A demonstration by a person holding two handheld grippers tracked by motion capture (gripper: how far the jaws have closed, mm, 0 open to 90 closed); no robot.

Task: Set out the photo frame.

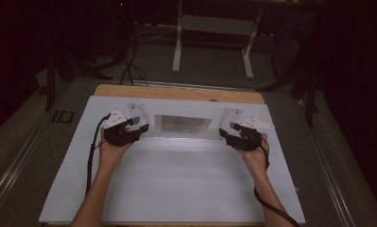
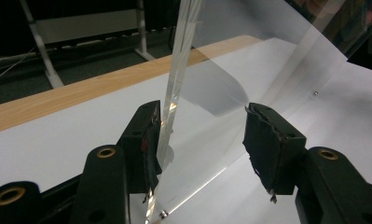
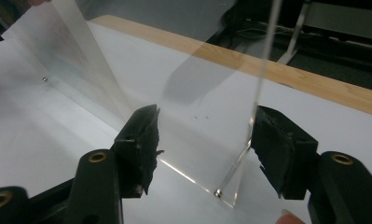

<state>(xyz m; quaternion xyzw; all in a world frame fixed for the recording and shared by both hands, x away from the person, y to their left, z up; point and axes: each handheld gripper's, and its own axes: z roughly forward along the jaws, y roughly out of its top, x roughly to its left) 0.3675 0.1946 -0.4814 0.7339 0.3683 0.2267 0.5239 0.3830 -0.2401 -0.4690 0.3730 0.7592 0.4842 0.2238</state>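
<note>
In the left gripper view the left gripper's (image 2: 200,144) fingers (image 2: 144,140) stand spread, an upright clear side panel (image 2: 176,84) of the acrylic stand (image 1: 184,124) touching the left one and clear of the other, so nothing is clamped. In the right gripper view the right gripper's (image 3: 204,149) fingers (image 3: 279,149) are released wide, the stand's other side panel (image 3: 263,70) just beside the right-hand one. In the high view the stand sits mid-frame on the white sheet (image 1: 176,184) over the desk (image 1: 176,92), between the two grippers.
</note>
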